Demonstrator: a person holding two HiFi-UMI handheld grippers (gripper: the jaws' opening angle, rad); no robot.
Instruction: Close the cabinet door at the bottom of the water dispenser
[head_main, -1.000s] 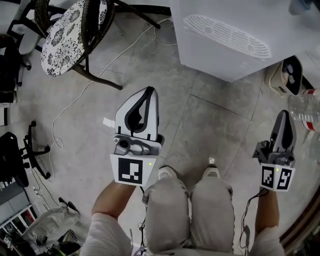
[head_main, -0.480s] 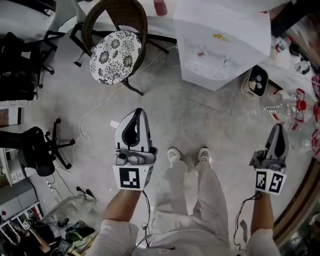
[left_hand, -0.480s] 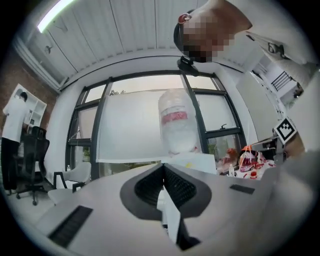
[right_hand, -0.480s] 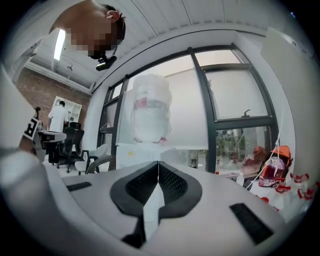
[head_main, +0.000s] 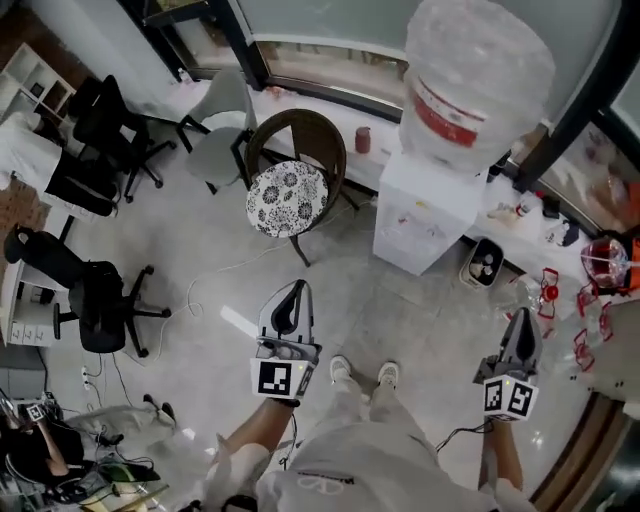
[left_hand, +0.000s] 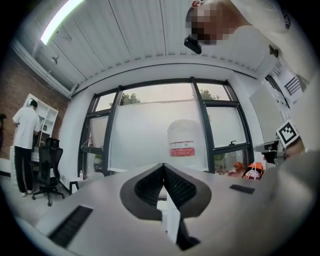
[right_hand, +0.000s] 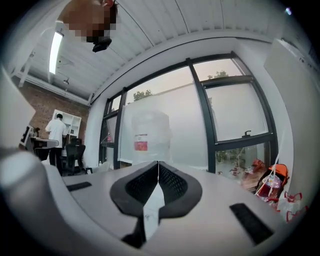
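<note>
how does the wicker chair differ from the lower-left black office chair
The wicker chair is brown with a patterned black-and-white cushion; the black office chair is all dark. The wicker chair has fixed legs, the office chair a star base. The wicker chair stands beside the water dispenser, the office chair far left. Both are upright and empty.

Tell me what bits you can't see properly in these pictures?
Cabinet door: in the head view the water dispenser is small and seen from steeply above, so shut or open cannot be told.
Dispenser body: in both gripper views the shut left gripper and right gripper cover everything below the water bottle.
Bottle label: print too small in every view.
</note>
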